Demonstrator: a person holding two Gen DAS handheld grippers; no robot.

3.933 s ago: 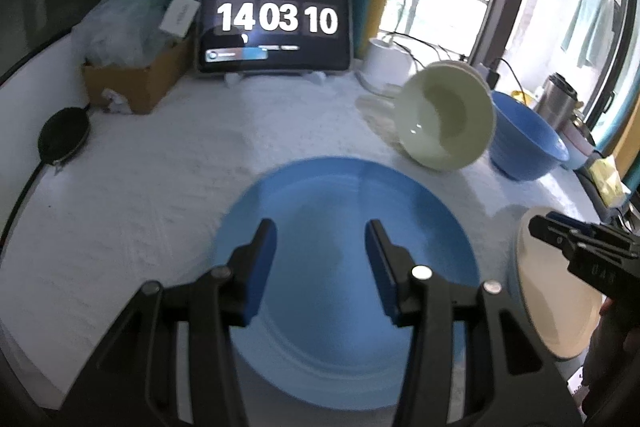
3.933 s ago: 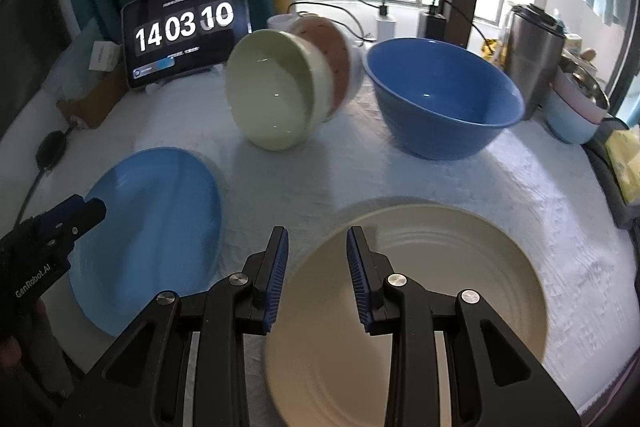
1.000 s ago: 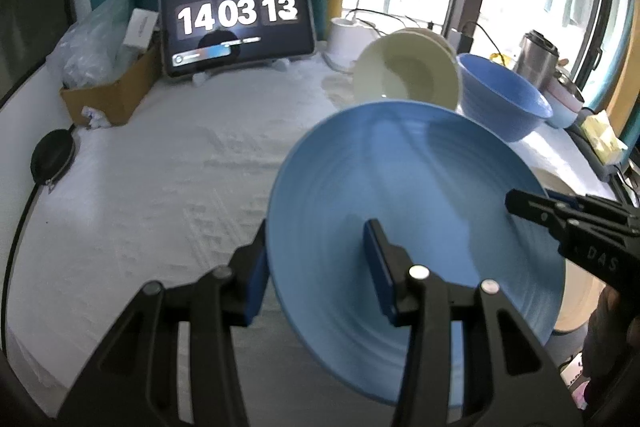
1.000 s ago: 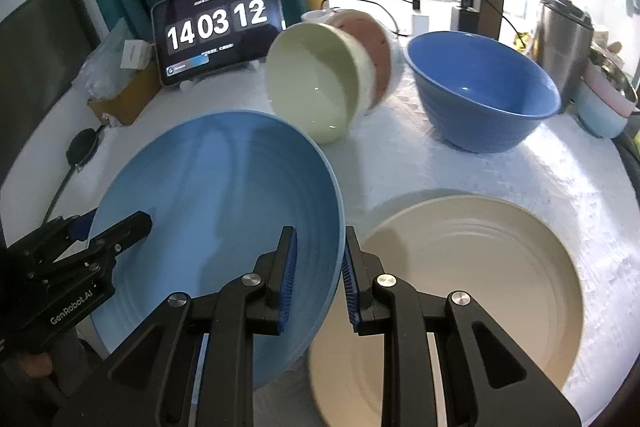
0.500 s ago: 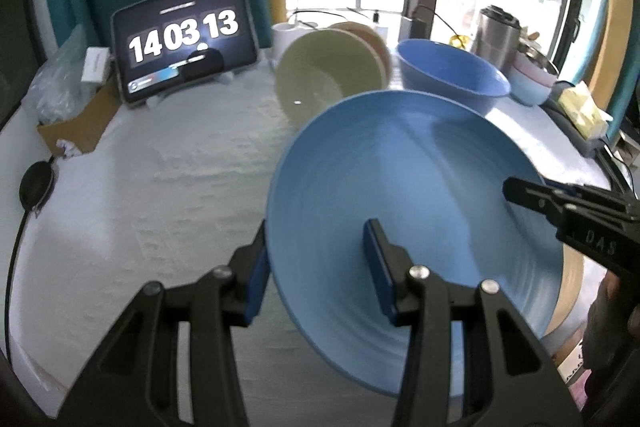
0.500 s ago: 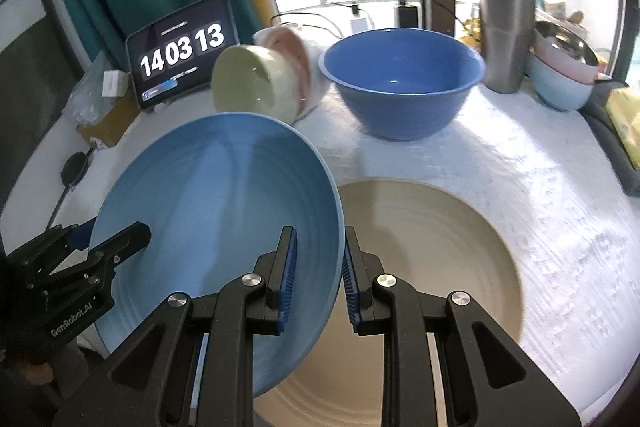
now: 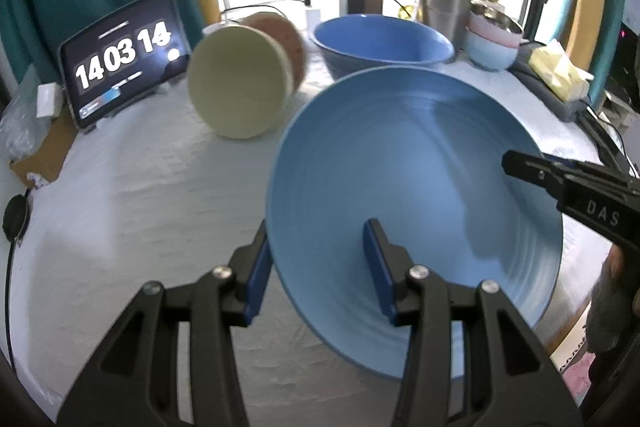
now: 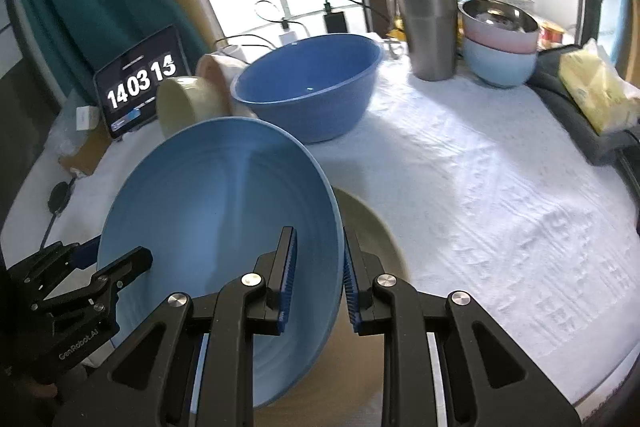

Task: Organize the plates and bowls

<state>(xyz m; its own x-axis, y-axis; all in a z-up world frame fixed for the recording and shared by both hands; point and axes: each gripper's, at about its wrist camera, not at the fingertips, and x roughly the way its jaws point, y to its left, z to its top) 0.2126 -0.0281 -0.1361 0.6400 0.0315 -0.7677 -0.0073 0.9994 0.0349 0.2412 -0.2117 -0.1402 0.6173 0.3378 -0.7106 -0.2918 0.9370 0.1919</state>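
Observation:
A large blue plate (image 7: 400, 167) hangs tilted above the white table, held at two sides of its rim. My left gripper (image 7: 318, 251) is shut on its near left edge, one pad under the plate and one on its inner face. My right gripper (image 8: 318, 247) is shut on the opposite edge of the blue plate (image 8: 208, 211). Its tip also shows in the left wrist view as the right gripper (image 7: 520, 163). A cream plate (image 8: 372, 227) lies flat on the cloth directly below, mostly hidden by the blue one.
A pale green bowl (image 7: 240, 87) lies on its side against a pink bowl (image 7: 290, 39). Behind stand a big blue bowl (image 8: 308, 87), a steel tumbler (image 8: 428, 23) and stacked small bowls (image 8: 500, 47). A tablet clock (image 7: 124, 63) stands at the back left, with a yellow tissue pack (image 8: 596, 91) at the right.
Both grippers have carried the blue plate sideways to the right, and it now hangs over the cream plate and hides most of it. Both grips are unchanged.

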